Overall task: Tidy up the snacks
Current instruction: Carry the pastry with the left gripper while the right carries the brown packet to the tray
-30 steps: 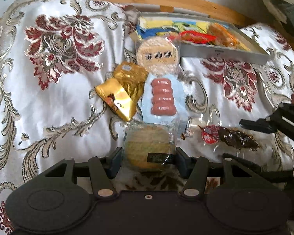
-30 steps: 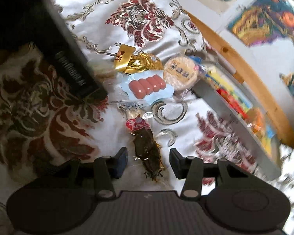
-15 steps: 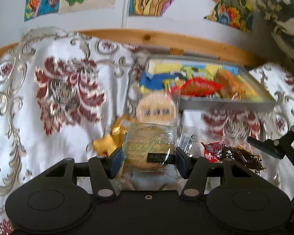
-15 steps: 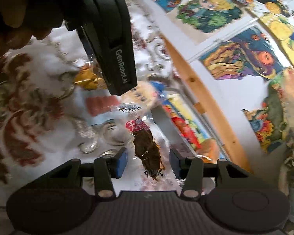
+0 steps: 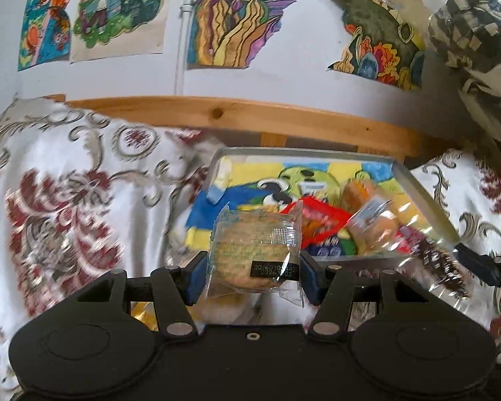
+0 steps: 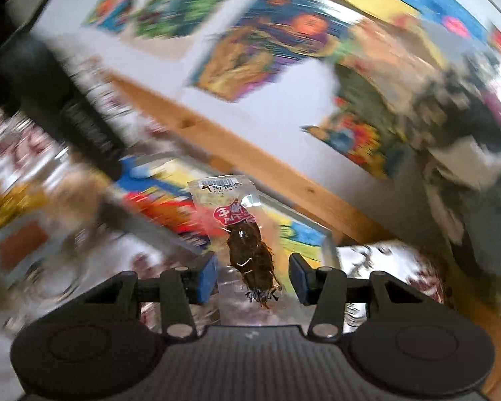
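1. Both packets have been lifted clear of the patterned cloth since a second ago, and both views are now raised toward the wall drawings.
2. On the left, the wrapped round cracker is gripped by the left tool, its blue pads pressed against the clear wrapper's two sides.
3. That cracker is held upright in the air, in front of the near wall of the grey tray, with a black date label seen at its lower right.
4. Inside the tray, a red packet and an orange-toned packet are seen lying on a bright cartoon lining; motion blur hides the finer detail.
5. On the right, the dark dried-snack packet is clamped by the right tool at its lower end, with the red label and barcode strip pointing up.
6. That packet is carried just above the tray's corner, and it also shows at the right edge of the left view.
7. Behind the tray, a wooden rail is seen running along the wall.
8. The right view is heavily smeared.
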`<state>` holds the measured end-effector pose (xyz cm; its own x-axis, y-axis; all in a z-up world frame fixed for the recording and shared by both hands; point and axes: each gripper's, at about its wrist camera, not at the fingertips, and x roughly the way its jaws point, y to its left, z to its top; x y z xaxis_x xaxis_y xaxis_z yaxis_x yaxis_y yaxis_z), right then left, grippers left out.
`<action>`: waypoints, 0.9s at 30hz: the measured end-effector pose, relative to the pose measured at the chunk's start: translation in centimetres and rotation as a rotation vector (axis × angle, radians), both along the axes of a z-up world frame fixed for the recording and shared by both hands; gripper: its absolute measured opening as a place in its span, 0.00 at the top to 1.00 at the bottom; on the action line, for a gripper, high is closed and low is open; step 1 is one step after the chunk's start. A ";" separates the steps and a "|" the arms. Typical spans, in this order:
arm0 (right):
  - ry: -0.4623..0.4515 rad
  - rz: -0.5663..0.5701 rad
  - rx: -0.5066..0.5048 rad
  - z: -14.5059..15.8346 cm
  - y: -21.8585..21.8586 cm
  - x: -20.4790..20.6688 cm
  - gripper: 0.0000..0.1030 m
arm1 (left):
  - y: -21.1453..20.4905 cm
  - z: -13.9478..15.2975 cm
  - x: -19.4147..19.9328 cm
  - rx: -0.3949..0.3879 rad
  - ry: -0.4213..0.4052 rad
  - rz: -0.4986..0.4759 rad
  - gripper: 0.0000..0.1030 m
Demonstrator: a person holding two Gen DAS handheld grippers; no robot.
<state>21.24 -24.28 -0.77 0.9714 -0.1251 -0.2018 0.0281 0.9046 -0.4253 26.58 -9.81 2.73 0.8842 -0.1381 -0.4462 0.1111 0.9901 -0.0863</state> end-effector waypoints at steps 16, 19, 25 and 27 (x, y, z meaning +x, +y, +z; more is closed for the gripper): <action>-0.083 -0.151 0.387 1.3 -8.8 7.2 0.50 | -7.1 0.1 9.6 -0.002 0.029 -0.021 0.43; -0.070 -0.162 0.432 0.9 -9.6 8.3 0.50 | -8.2 -0.4 11.1 0.008 0.041 -0.010 0.43; -0.048 -0.186 0.492 0.1 -10.7 9.8 0.50 | -9.3 -1.1 13.0 0.010 0.062 0.010 0.43; -0.042 -0.192 0.507 -0.1 -10.9 10.0 0.54 | -9.6 -1.3 13.3 0.020 0.062 0.003 0.43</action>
<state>31.28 -35.18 -0.84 0.9492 -0.1980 -0.2447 0.2206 0.9730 0.0684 39.90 -19.43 1.47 0.8552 -0.1261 -0.5028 0.1035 0.9920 -0.0729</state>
